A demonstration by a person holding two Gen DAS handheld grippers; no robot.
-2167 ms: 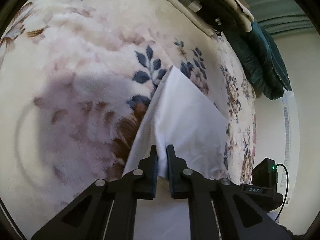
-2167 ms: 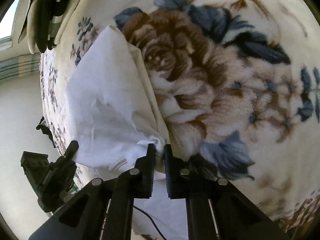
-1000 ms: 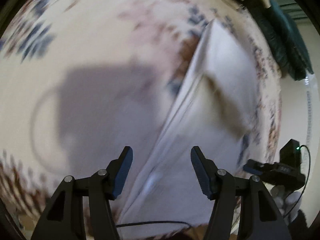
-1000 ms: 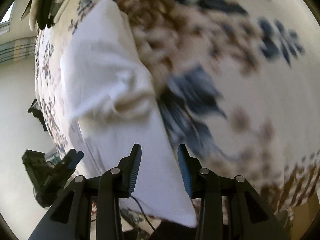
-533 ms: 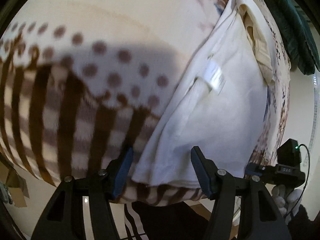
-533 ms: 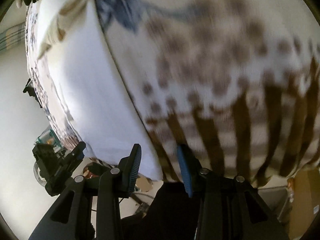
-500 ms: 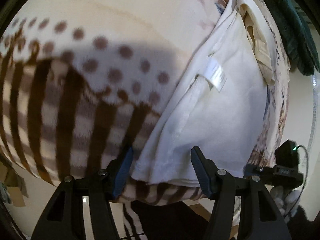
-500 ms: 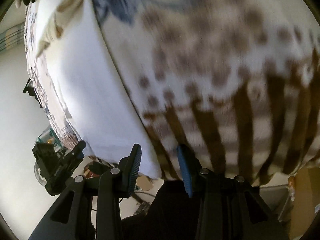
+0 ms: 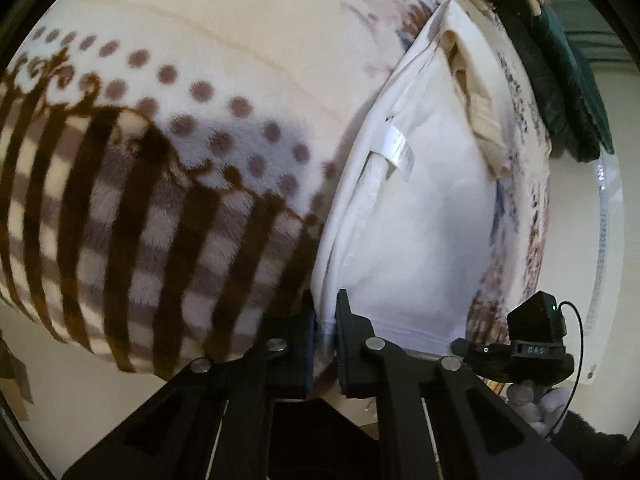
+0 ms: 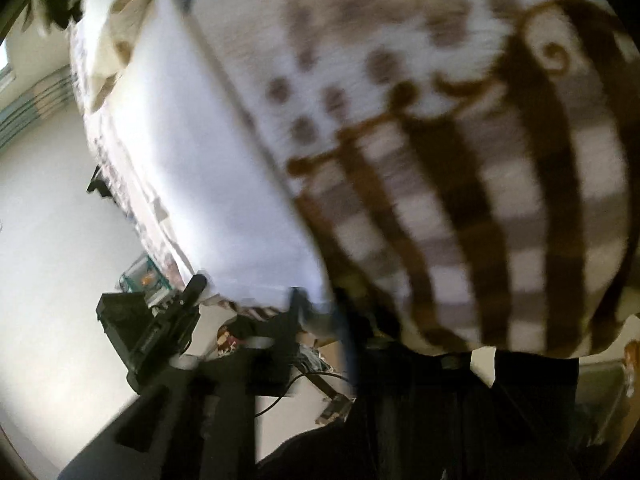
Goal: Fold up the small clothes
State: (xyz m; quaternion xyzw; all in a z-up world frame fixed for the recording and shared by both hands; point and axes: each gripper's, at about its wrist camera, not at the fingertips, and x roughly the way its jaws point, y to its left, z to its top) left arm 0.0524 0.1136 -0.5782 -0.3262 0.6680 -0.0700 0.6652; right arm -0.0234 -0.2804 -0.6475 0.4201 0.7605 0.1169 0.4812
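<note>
A white garment (image 9: 420,216) lies folded lengthwise on the patterned blanket, with a care label (image 9: 400,152) on top and a cream inner part (image 9: 476,92) at its far end. My left gripper (image 9: 326,320) is shut on the garment's near left corner at the bed's edge. In the blurred right wrist view the same white garment (image 10: 192,152) runs away to the upper left, and my right gripper (image 10: 320,312) is shut on its near right corner.
The blanket (image 9: 160,152) has brown stripes and dots near the edge and flowers farther on. Dark green bedding (image 9: 576,80) lies at the far right. The other gripper's body shows at the right (image 9: 528,340) and at the left (image 10: 156,328).
Both grippers, open half a second ago just short of the garment's near hem, have moved in and closed on its two near corners. The right view has become blurred by motion.
</note>
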